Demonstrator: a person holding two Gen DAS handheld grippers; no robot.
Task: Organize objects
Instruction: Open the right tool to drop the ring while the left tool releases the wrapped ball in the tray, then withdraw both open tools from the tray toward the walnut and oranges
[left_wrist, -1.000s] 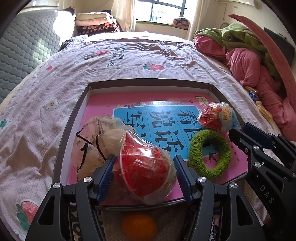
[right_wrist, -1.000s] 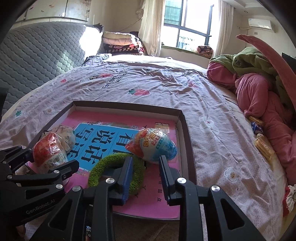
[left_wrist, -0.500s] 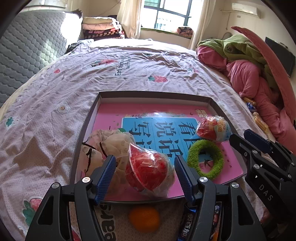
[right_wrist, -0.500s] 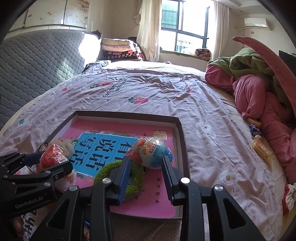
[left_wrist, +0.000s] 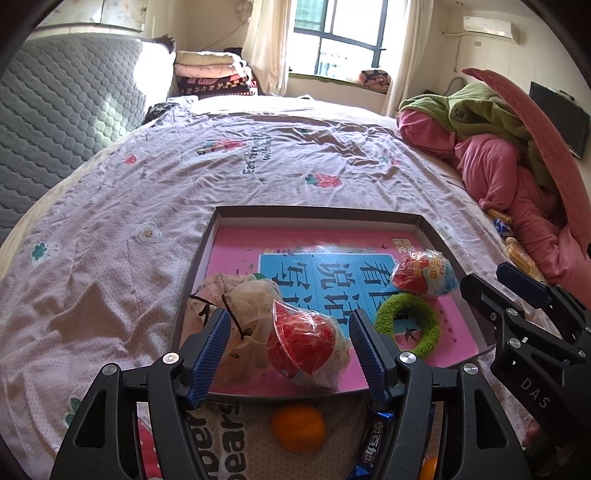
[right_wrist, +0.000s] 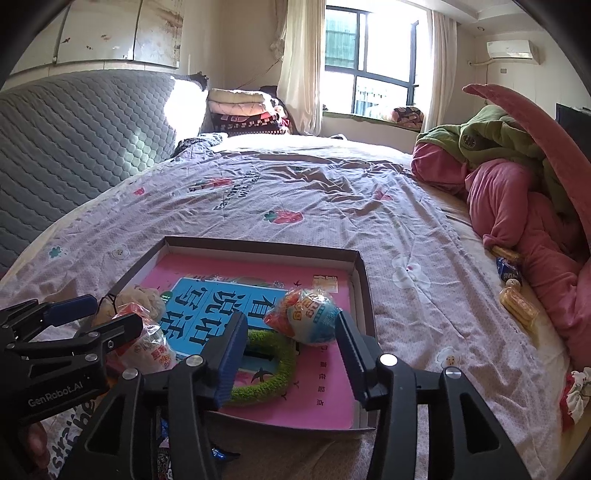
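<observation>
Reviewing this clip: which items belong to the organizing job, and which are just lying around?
Job items:
- shallow pink-lined cardboard tray
- red plastic-wrapped toy egg
- blue-and-orange wrapped toy egg
- fuzzy green ring
- crumpled beige drawstring pouch
- orange fruit

Lying about:
- pink and green bedding heap
- folded blankets

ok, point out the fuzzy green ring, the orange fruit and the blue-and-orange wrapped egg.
fuzzy green ring (left_wrist: 424, 341): left wrist view, right side of loop.
orange fruit (left_wrist: 297, 428): left wrist view, centre.
blue-and-orange wrapped egg (right_wrist: 310, 320): right wrist view, wrapper middle.

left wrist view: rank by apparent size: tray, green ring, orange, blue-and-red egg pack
1. tray, by far the largest.
2. green ring.
3. blue-and-red egg pack and orange: look alike; the orange sits nearer the camera, so no ranking.
</observation>
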